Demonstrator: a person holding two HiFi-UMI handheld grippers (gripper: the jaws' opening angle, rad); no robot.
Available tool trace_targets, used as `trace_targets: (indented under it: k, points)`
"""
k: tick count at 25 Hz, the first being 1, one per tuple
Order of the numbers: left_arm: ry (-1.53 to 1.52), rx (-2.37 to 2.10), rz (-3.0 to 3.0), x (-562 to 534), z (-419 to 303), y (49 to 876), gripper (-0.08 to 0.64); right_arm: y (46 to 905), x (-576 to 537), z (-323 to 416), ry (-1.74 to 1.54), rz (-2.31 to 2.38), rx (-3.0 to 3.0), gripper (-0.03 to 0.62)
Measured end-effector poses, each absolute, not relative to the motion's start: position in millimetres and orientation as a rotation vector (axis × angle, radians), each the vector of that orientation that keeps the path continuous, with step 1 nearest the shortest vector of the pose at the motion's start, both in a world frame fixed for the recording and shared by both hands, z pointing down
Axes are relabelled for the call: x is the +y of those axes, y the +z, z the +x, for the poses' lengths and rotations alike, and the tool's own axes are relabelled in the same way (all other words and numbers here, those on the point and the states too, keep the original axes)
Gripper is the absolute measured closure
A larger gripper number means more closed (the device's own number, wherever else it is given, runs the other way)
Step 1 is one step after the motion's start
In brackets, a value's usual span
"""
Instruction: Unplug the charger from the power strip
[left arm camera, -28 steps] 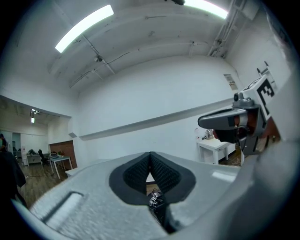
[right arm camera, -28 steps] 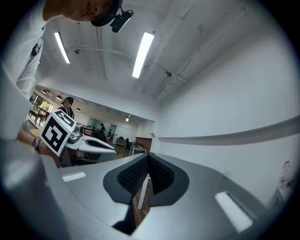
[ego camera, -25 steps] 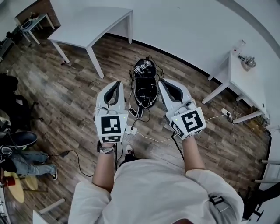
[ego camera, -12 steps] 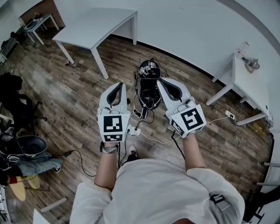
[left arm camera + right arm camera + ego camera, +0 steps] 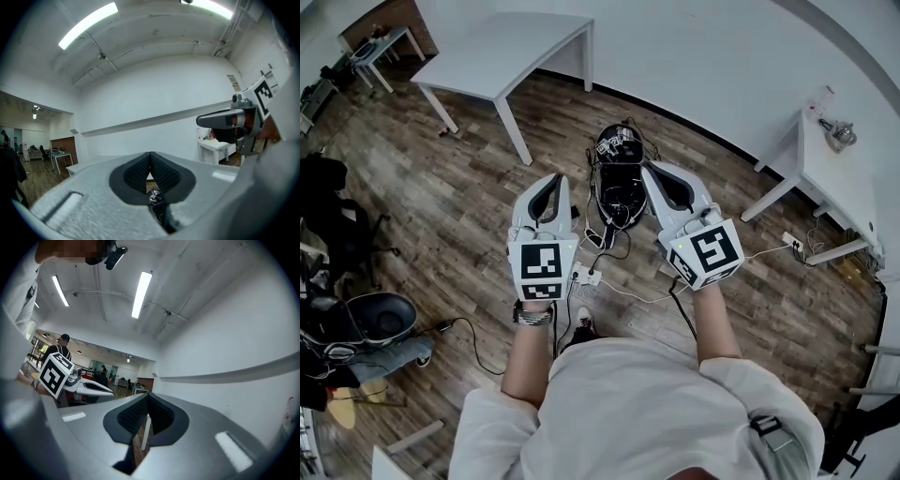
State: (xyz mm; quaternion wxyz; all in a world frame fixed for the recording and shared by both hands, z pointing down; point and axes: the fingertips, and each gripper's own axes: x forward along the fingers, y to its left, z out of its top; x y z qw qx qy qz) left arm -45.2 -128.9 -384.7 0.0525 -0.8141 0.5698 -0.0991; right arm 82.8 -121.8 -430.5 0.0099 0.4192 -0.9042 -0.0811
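The reach seems not yet begun, with both hands held level, well above the floor (image 5: pixel 450 216); the left gripper (image 5: pixel 547 190) and right gripper (image 5: pixel 668 185) are each closed tight on nothing. The power strip (image 5: pixel 585 276) lies far below, between them; its charger is too small to single out. The next move is probably to stoop, open one gripper and grasp the plug.
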Motion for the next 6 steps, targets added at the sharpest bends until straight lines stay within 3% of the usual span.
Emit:
trace_targets:
  k: [6]
  points:
    - [-0.313, 1.749, -2.474, -127.2, -49.3, -382.2, 0.555, -427.5, -119.8, 81.0, -0.237, 1.313, -2.814, 0.592]
